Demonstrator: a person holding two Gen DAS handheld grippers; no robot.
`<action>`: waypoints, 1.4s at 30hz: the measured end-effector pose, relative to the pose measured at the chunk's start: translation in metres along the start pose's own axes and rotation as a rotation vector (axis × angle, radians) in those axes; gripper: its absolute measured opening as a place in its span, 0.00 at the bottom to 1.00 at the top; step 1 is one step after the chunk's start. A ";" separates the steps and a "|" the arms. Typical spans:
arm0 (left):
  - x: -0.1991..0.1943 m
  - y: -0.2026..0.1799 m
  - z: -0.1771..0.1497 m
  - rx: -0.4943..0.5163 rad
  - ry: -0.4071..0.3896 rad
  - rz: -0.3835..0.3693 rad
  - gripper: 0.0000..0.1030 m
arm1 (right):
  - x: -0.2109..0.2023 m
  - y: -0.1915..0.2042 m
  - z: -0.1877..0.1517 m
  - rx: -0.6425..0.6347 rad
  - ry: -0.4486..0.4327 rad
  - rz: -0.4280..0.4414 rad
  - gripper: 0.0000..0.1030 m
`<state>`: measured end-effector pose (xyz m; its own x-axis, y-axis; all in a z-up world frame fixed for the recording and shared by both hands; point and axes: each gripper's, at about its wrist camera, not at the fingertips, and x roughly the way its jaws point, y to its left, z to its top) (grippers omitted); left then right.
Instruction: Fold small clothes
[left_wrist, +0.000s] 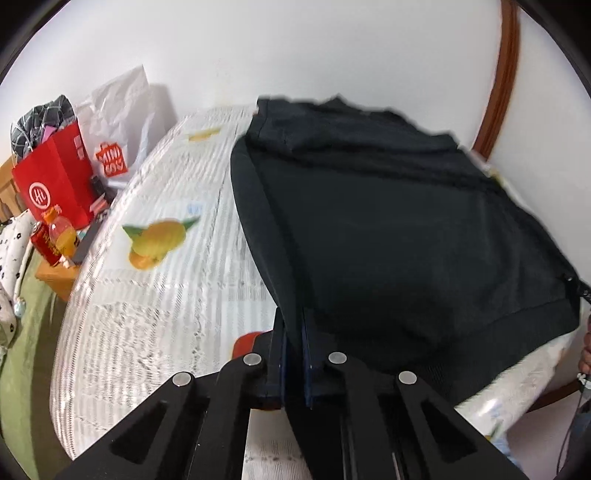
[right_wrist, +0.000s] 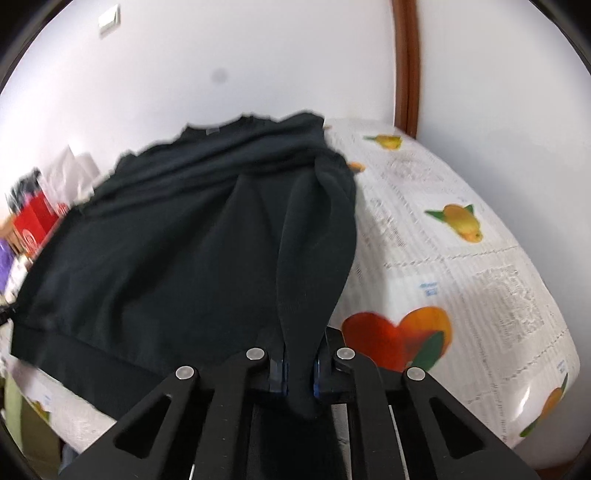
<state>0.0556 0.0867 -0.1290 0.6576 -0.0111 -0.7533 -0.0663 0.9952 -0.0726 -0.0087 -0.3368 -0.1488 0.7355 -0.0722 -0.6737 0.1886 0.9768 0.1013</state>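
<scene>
1. Left gripper (left_wrist: 294, 354): fingers closed tight on a fold of the sweater (left_wrist: 406, 229) at its left side, the cloth pinched between the blue pads (left_wrist: 283, 363).
2. Right gripper (right_wrist: 300, 363): fingers likewise closed on cloth, here a bunched strip, probably a sleeve (right_wrist: 314, 258), which ran from the pads up toward the shoulder.
3. Sweater: dark, spread over the table (left_wrist: 155, 295) between the two grippers; the ribbed hem (right_wrist: 74, 354) lay near the front edge and the collar lay far, toward the wall (right_wrist: 258, 55). Both views were blurred, so finer creases could not be read.
4. Table: covered by a pale cloth printed with fruit; a printed heart (right_wrist: 395, 339) showed just beside the right gripper.
5. Far left, off the table: a red bag (left_wrist: 59, 184), a white bag (left_wrist: 118, 107) and a bottle (left_wrist: 62, 232) on a side stand.
6. Risks, as judged: unequal pull by the two grippers could skew the fold line; the thick sleeve bunch could slip from the right pads; dragging the body could shift the hem over the front edge or ruck the table cover.
</scene>
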 end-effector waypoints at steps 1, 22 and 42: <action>-0.009 0.001 0.001 -0.007 -0.019 -0.024 0.07 | -0.010 -0.004 0.002 0.012 -0.018 0.018 0.07; -0.066 0.001 0.094 -0.036 -0.298 -0.088 0.07 | -0.057 0.002 0.100 0.011 -0.291 0.044 0.06; 0.068 -0.001 0.193 -0.059 -0.195 0.062 0.07 | 0.098 0.005 0.198 0.061 -0.212 -0.002 0.06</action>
<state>0.2453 0.1034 -0.0538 0.7834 0.0745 -0.6170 -0.1511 0.9858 -0.0729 0.1934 -0.3793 -0.0692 0.8543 -0.1216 -0.5054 0.2246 0.9631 0.1480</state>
